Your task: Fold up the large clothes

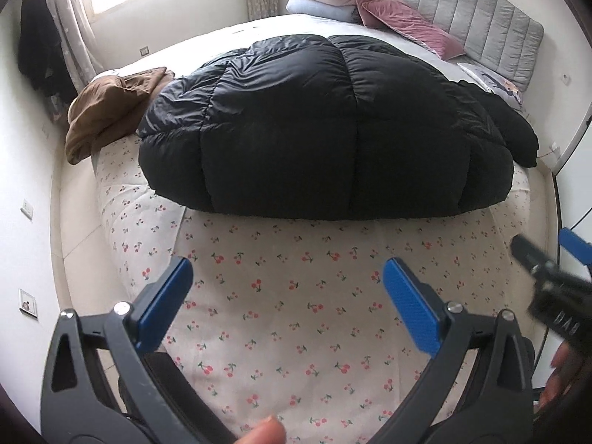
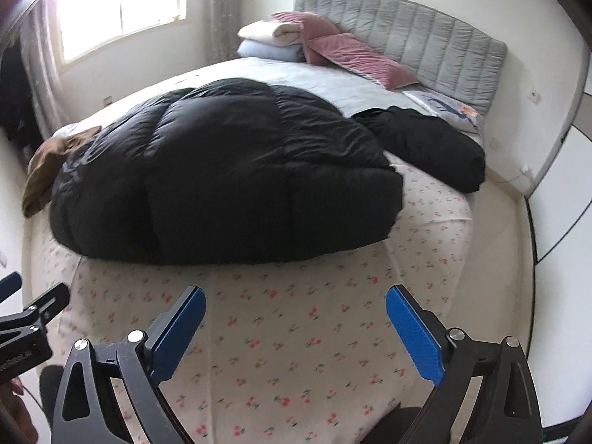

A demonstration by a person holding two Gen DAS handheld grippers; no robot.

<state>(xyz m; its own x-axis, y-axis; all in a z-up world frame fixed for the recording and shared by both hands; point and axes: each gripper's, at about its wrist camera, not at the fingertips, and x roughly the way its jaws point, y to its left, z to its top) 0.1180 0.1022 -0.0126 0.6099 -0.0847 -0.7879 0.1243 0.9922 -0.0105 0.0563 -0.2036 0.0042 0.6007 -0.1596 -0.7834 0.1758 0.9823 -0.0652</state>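
A large black puffer coat (image 1: 325,129) lies spread across the bed; it also shows in the right wrist view (image 2: 222,170), with one sleeve (image 2: 433,144) stretched out to the right. My left gripper (image 1: 286,270) is open and empty, held above the cherry-print sheet (image 1: 281,318) short of the coat's near hem. My right gripper (image 2: 294,296) is open and empty, also above the sheet (image 2: 296,333) in front of the hem. The right gripper shows at the right edge of the left wrist view (image 1: 547,277).
A brown garment (image 1: 111,111) lies at the bed's left edge beside the coat. Folded blankets (image 1: 322,0) and pink pillows (image 1: 399,18) sit against the grey headboard (image 1: 481,26). A window (image 2: 118,3) and curtains are at the back left. A white wall is on the right.
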